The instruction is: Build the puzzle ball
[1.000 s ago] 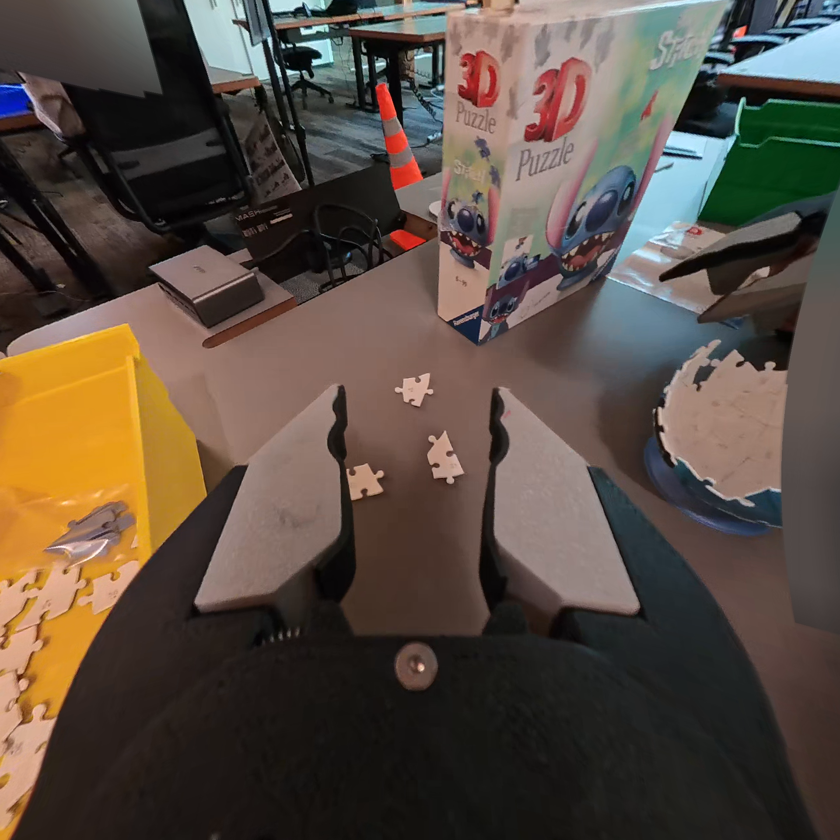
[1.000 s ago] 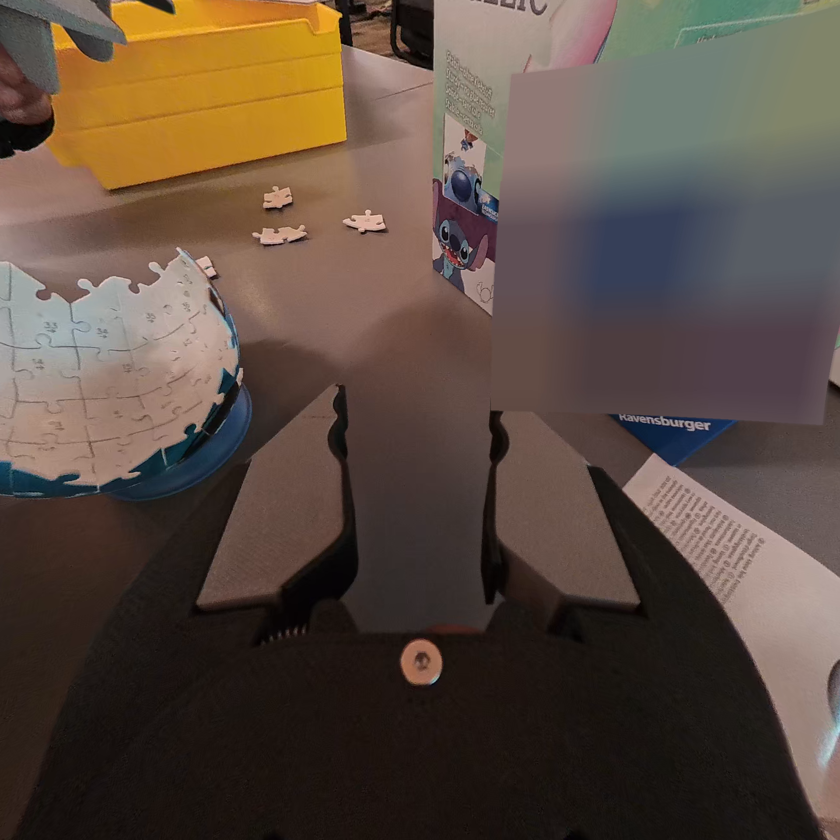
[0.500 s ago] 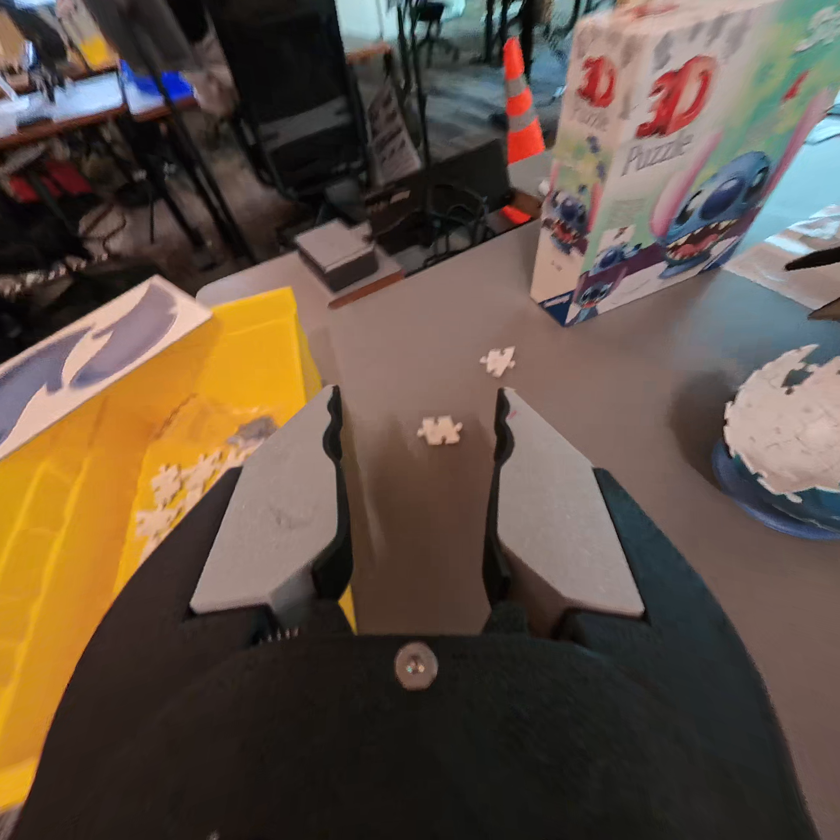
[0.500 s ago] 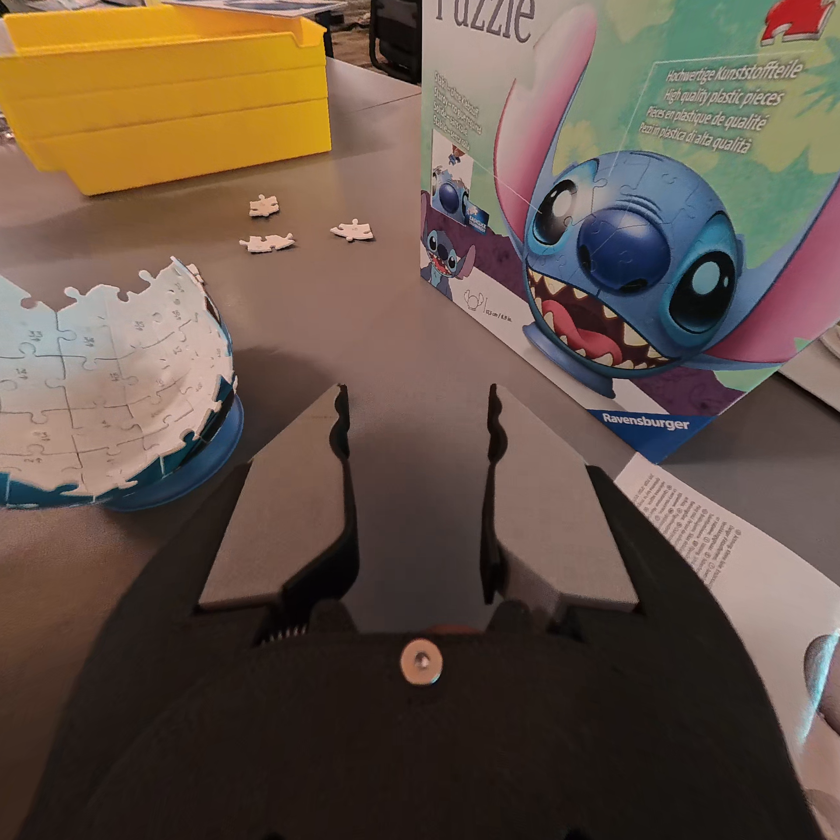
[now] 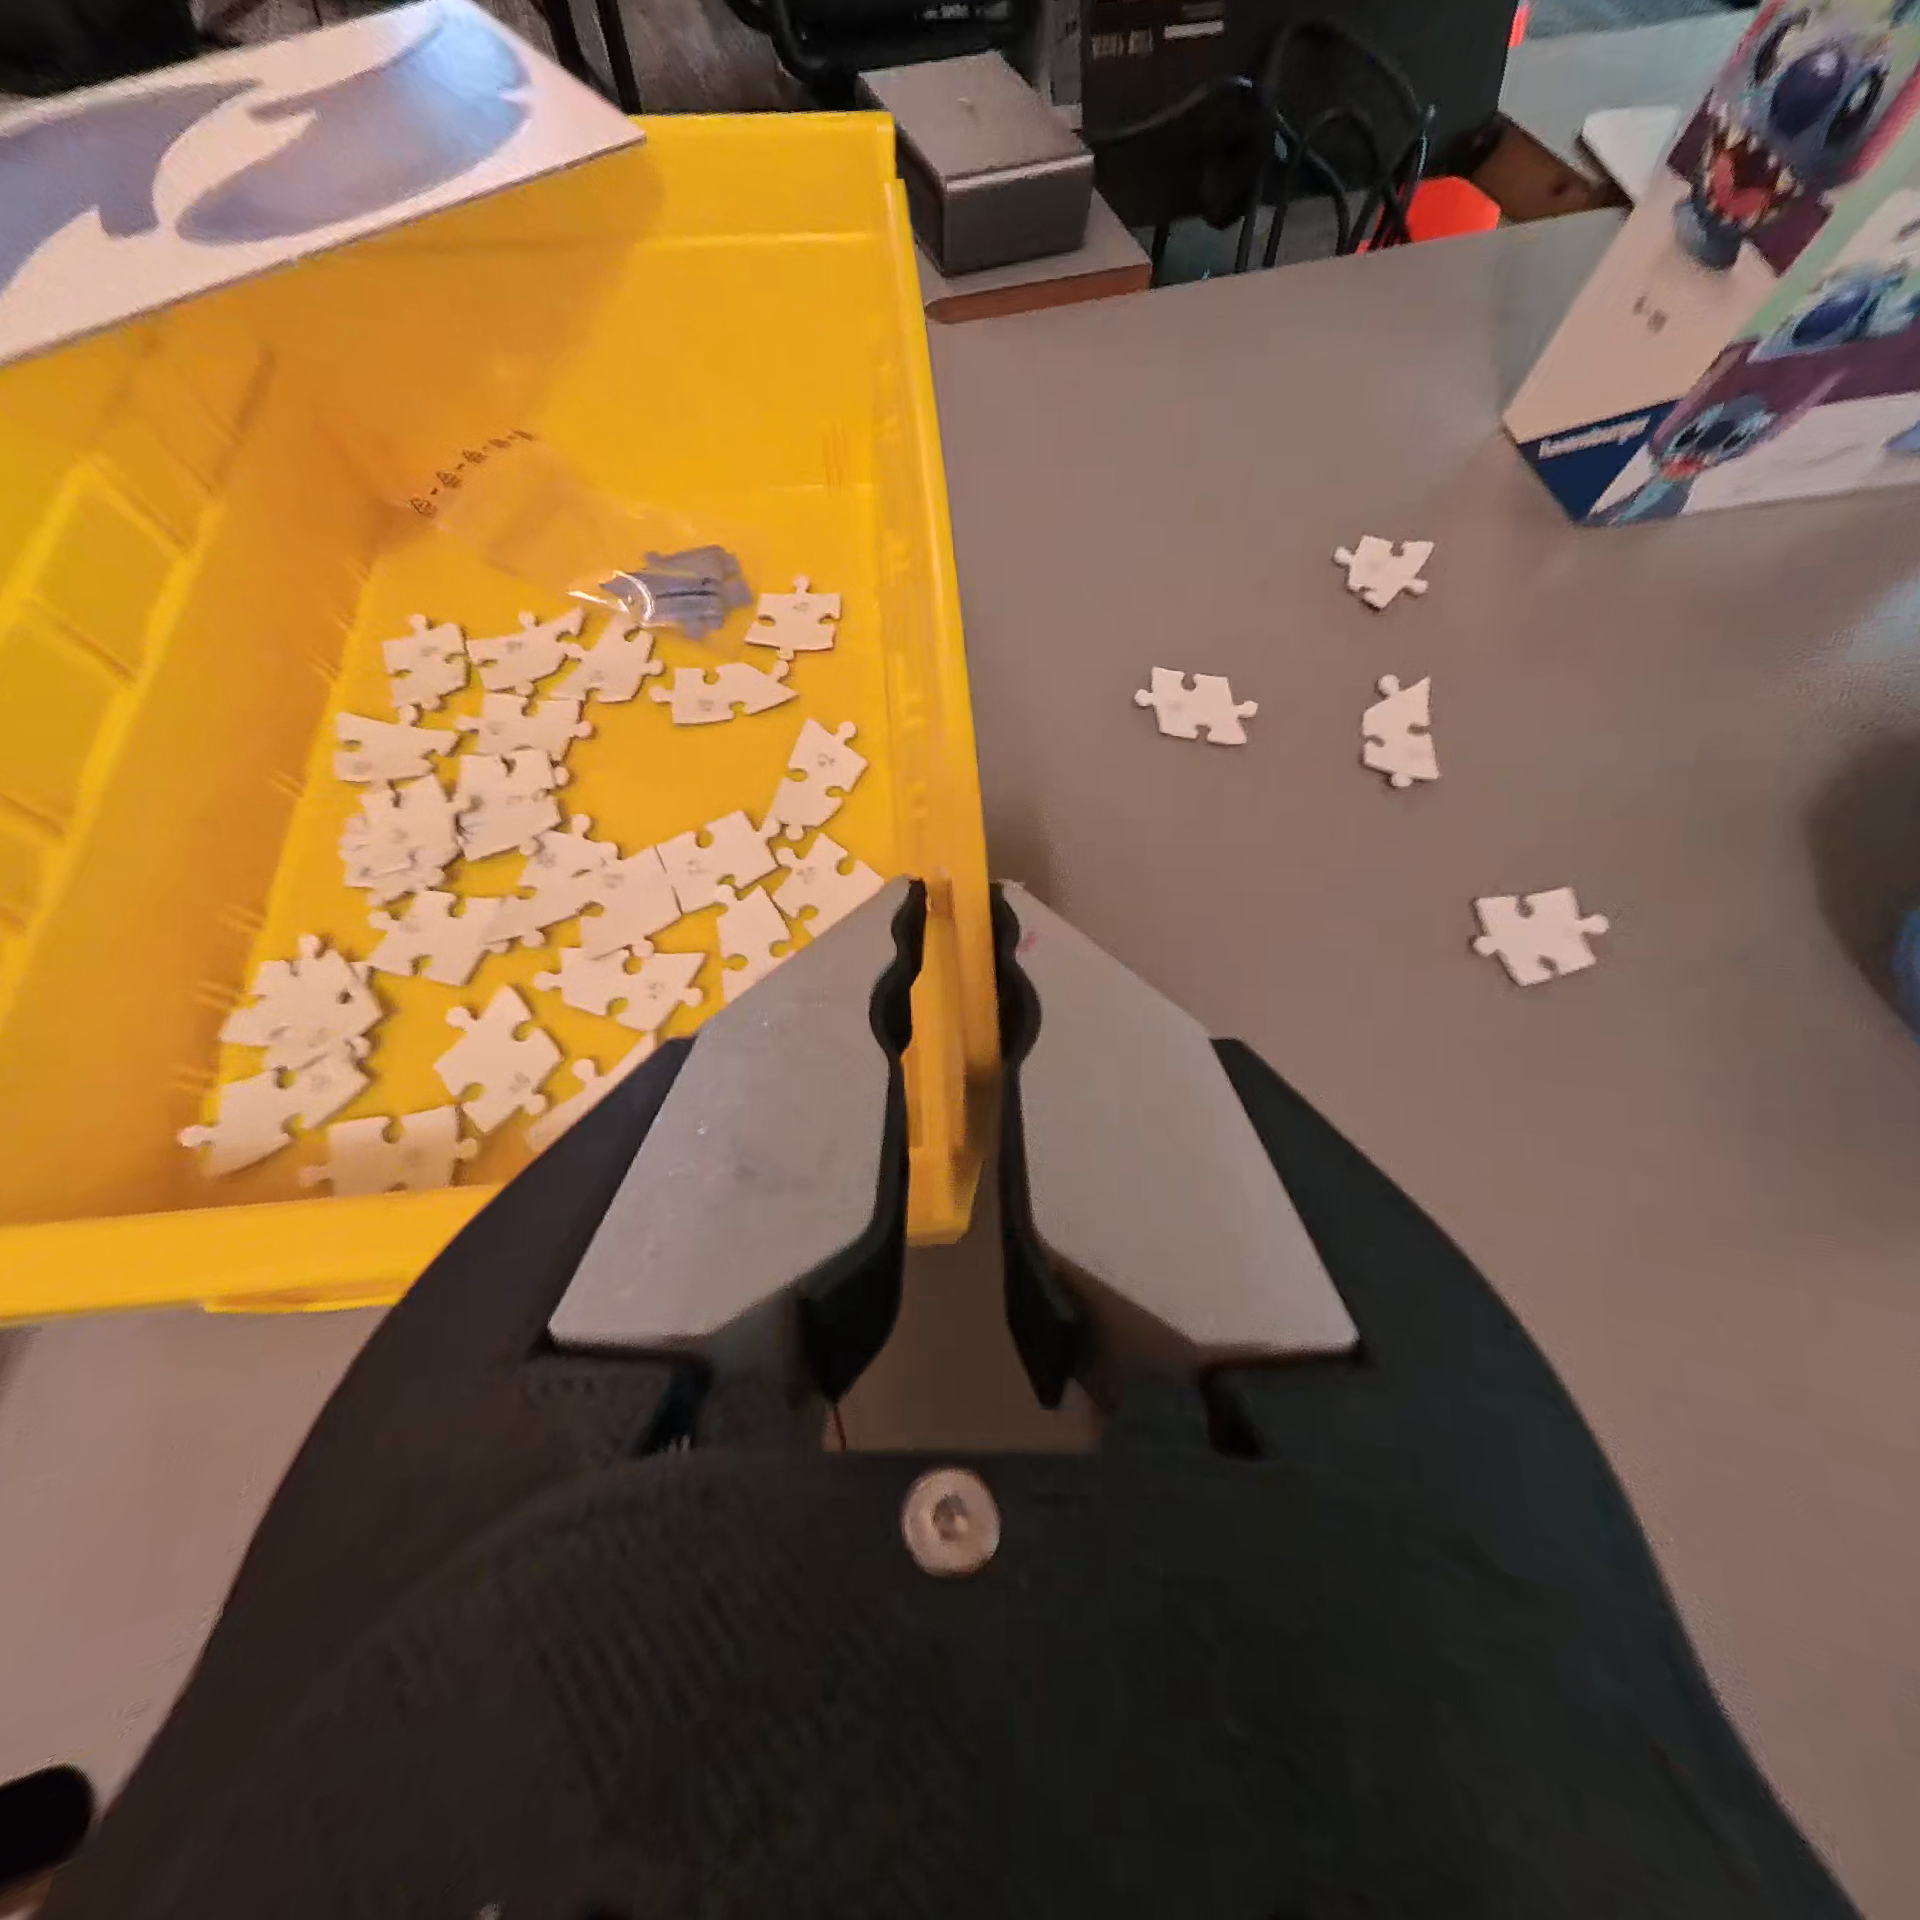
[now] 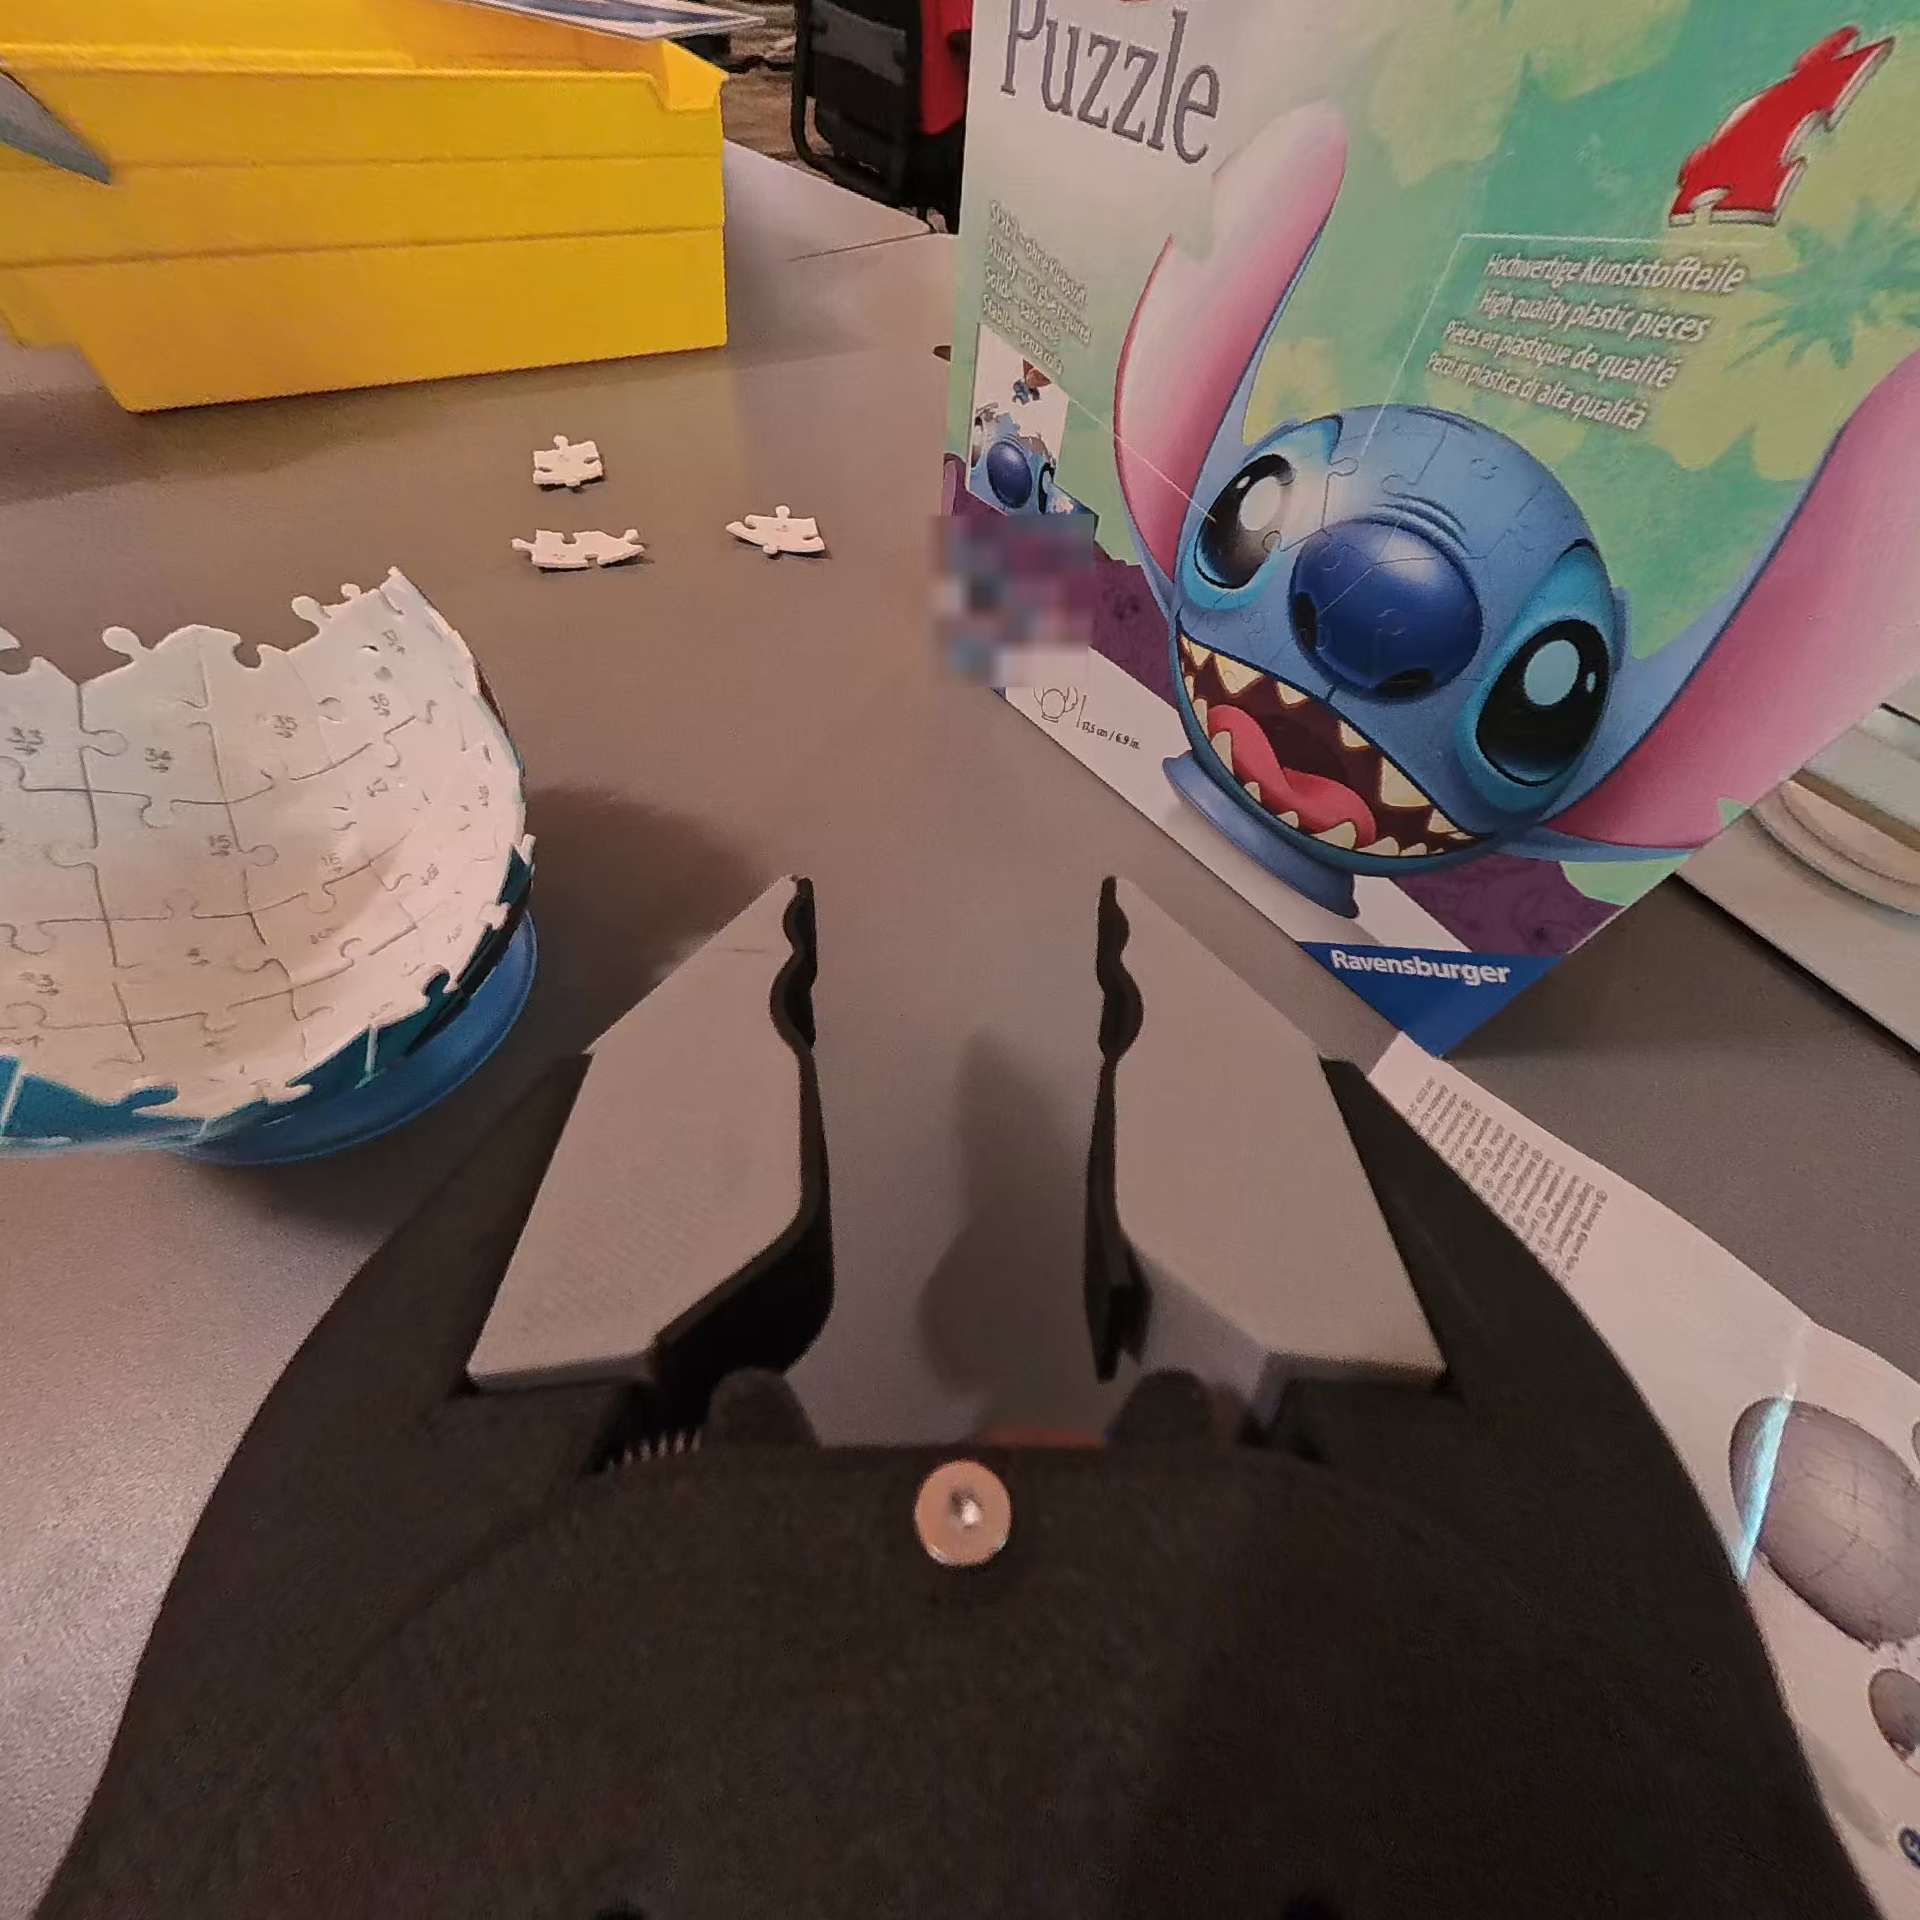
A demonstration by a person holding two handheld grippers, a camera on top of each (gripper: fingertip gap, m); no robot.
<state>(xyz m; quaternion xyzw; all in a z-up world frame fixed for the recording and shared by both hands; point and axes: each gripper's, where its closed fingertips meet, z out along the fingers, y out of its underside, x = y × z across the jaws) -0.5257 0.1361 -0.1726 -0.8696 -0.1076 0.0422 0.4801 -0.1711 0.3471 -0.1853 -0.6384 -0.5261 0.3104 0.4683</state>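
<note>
My left gripper (image 5: 954, 902) hovered above the yellow bin's (image 5: 914, 582) near corner, jaws narrowed astride its wall and gripping nothing, likely lining up to fetch loose pieces (image 5: 582, 883) inside. My right gripper (image 6: 954, 896) waited low, spread and empty, beside the half-built puzzle ball (image 6: 239, 862). Spare pieces (image 6: 574, 545) lay beyond.

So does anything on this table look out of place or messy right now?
A little. Four loose puzzle pieces lie scattered white side up on the grey table, outside the yellow bin that holds the rest. A printed card rests askew across the bin's far corner. Nothing looks damaged.
</note>
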